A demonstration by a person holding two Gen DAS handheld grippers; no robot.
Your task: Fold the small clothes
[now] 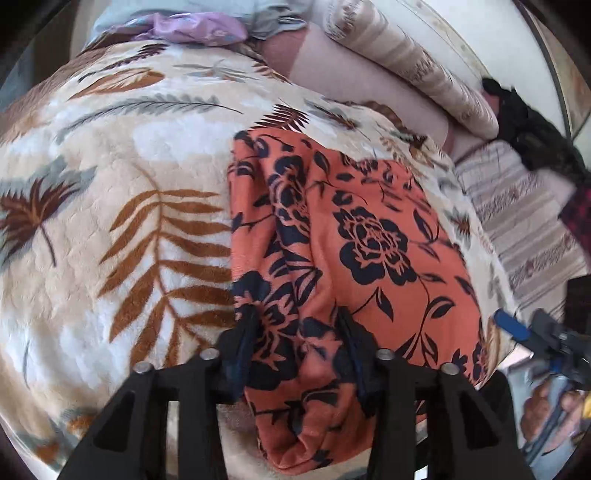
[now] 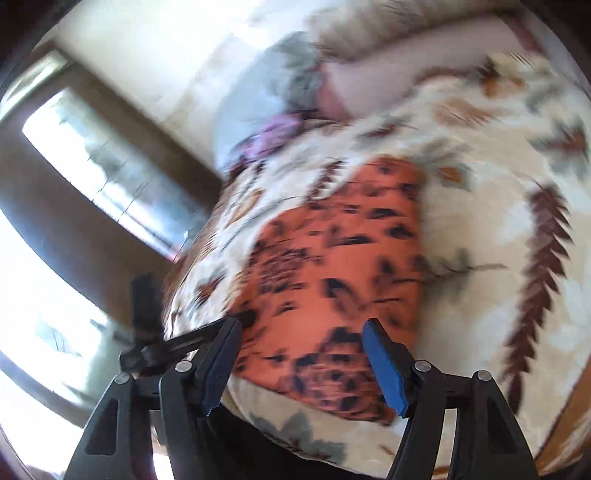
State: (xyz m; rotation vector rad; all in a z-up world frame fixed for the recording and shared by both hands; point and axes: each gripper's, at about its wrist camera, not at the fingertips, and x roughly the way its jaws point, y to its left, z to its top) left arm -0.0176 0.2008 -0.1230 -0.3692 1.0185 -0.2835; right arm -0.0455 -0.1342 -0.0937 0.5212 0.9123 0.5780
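- Cream fleece blanket (image 1: 110, 206) with brown and grey leaf print, spread over a bed and filling most of both views.
- Orange garment (image 1: 354, 236) with black flower print, lying folded on the blanket, right of centre in the left wrist view, its near end bunched.
- Far side: lilac cloth (image 1: 199, 29) against pale blue fabric, a striped beige pillow (image 1: 406, 62) to the right, a dark heap (image 1: 532, 122) beyond it.
- Right wrist view blurred; bright window (image 2: 110, 166) in a dark frame at left, pale wall above.
- Left gripper (image 1: 299, 325): jaws partly spread, straddling the garment's near ridge; pressing or merely beside the cloth, cannot tell.
- Right gripper (image 2: 301, 332): jaws spread wide above the garment's near edge, blue pads (image 2: 388, 369) clear of the cloth, holding nothing.
- Seen from the left wrist, at the right edge beside the garment, with a hand (image 1: 550, 413) on its grip.
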